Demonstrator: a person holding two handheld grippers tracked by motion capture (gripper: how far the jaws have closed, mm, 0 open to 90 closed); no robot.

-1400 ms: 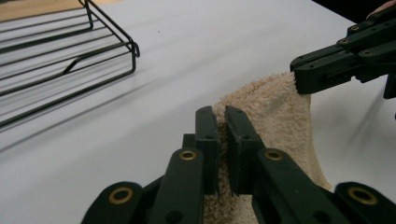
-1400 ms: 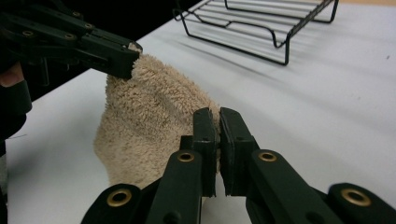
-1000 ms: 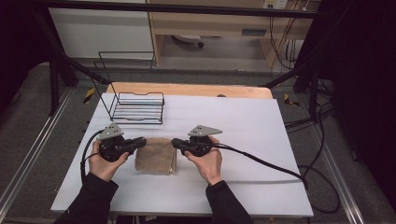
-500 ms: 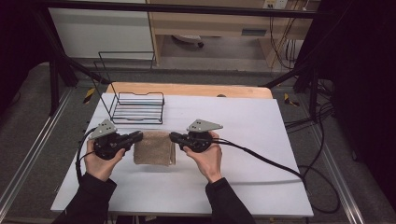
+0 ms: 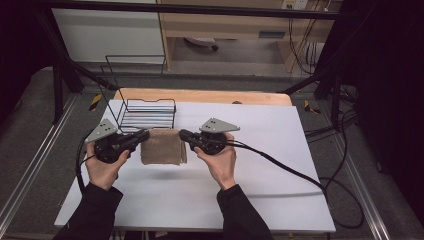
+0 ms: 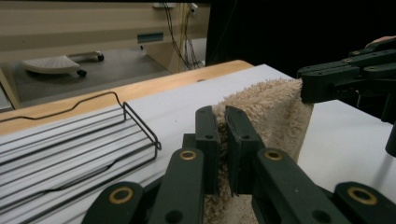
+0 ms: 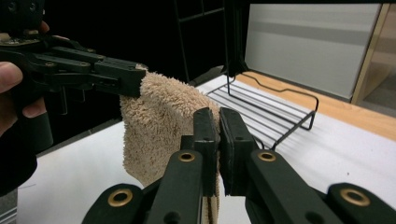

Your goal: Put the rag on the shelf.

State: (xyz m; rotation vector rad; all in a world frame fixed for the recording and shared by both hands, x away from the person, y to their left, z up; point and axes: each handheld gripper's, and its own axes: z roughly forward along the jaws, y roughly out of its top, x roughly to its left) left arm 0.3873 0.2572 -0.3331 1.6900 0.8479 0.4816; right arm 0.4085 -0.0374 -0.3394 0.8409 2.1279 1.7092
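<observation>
A beige folded towel hangs in the air above the white table, held by its two upper corners. My left gripper is shut on the towel's left corner; in the left gripper view the towel is pinched between the jaws of the left gripper. My right gripper is shut on the right corner, and in the right gripper view the towel drapes down from the right gripper. Each gripper view also shows the other gripper clamping the far corner.
A black wire rack stands just behind the towel at the table's back left, seen also as the rack and the rack in the gripper views. A wooden strip runs along the far edge. Cables trail right.
Both grippers have lifted the towel off the table and carried it away from the person, toward the wire rack. It now hangs instead of lying flat.
</observation>
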